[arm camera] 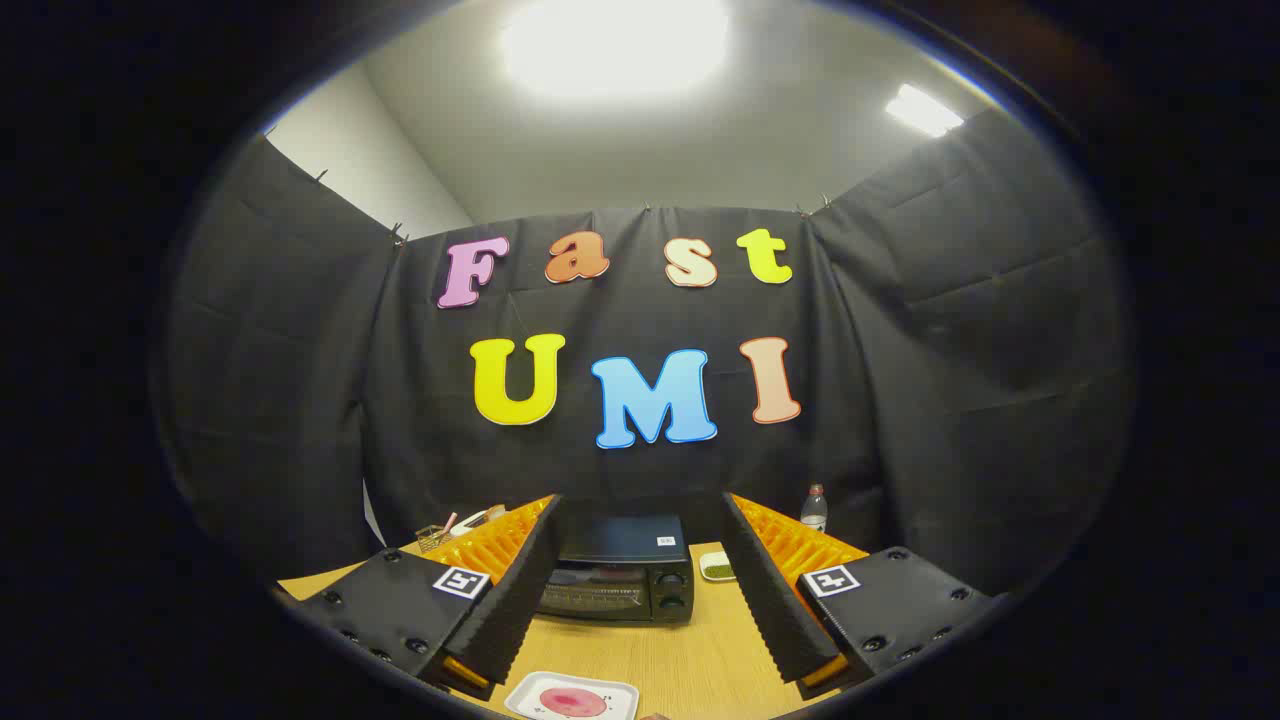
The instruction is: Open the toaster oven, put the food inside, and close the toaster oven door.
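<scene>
1. Your gripper [640,600] is spread wide and holds nothing, framing the small black toaster oven [620,580] beyond its fingers, door shut.
2. The pink food on its white tray [572,698] lies between them, within easy reach.

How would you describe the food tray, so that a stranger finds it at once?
On the wooden table, the black toaster oven stands beyond the open gripper, door closed. The food tray lies nearer, between the fingers: white, flat, holding something pink.

No readable text — square markers on tongs [640,505], toaster oven [622,570] sticker illegible
</scene>
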Tool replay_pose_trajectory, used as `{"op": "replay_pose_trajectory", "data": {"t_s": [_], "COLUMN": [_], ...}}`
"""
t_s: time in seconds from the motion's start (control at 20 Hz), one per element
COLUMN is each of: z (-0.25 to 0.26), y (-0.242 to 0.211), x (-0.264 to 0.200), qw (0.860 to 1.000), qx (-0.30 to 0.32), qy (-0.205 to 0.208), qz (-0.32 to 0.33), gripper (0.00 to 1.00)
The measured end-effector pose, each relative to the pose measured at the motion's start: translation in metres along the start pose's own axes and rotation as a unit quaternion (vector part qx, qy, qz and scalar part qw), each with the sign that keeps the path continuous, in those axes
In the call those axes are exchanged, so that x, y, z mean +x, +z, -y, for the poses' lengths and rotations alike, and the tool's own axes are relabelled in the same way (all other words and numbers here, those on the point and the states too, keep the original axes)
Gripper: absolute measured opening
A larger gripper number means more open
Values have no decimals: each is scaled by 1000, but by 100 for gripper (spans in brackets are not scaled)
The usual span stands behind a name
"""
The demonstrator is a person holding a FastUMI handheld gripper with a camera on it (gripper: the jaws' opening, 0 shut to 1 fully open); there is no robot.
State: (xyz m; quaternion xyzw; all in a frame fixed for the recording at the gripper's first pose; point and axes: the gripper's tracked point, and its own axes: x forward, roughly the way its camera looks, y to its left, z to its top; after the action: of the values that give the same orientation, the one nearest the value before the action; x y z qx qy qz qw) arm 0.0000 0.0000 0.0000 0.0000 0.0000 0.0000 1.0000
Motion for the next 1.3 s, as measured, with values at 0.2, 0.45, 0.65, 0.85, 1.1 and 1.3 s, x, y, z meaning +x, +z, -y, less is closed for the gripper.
{"op": "replay_pose_trajectory", "data": {"t_s": [0.2,0.45,0.65,0.85,1.1,1.3], "z": [4,3,-4,-18,-46,-63], "y": [-2,1,-1,-10,-29,-52], "x": [-3,-2,0,14,53,93], "qw": [1000,1000,1000,1000,1000,999], "qx": [-1,-8,-14,-13,-16,-14], "qy": [-1,-6,-4,1,22,32], "qz": [-1,0,2,-7,-16,-29], "gripper": [98,98,98,98,98,98]}}
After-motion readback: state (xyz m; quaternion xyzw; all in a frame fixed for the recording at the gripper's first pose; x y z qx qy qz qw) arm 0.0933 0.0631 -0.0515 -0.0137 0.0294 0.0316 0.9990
